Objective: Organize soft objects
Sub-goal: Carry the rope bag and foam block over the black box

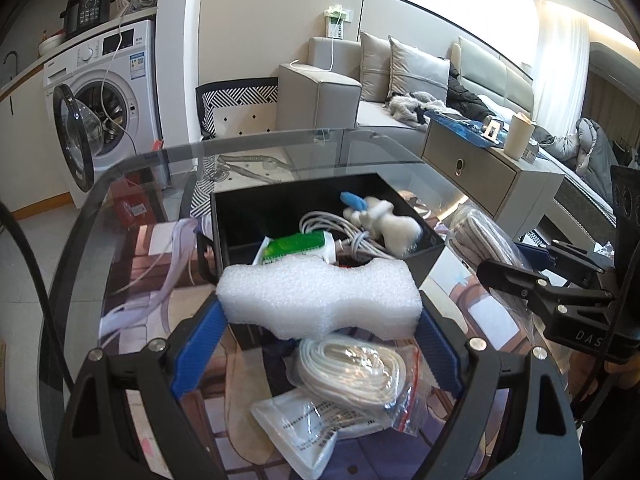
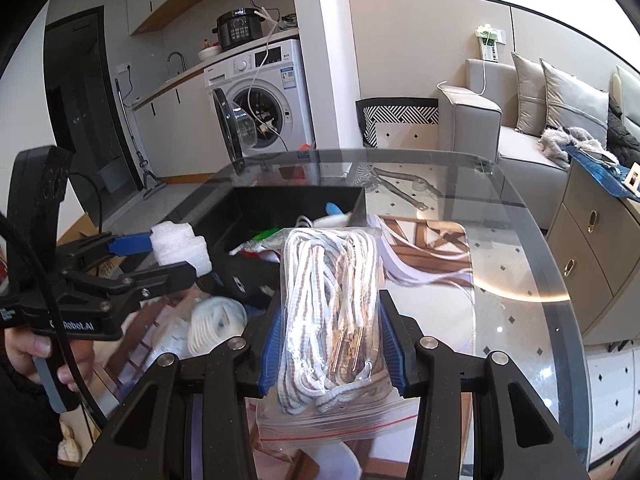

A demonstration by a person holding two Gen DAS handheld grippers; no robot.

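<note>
- Left wrist view: our left claw (image 1: 320, 316) clamps the white foam block (image 1: 320, 300) between its blue pads, lifted just before the black box (image 1: 234, 220) on the glass worktop (image 1: 120, 184). A bagged white cord (image 1: 352, 376) lies beneath.
- Right wrist view: our right claw (image 2: 330, 344) grips the bag of striped rope (image 2: 332, 300), held above the worktop near the box's right wall.
</note>
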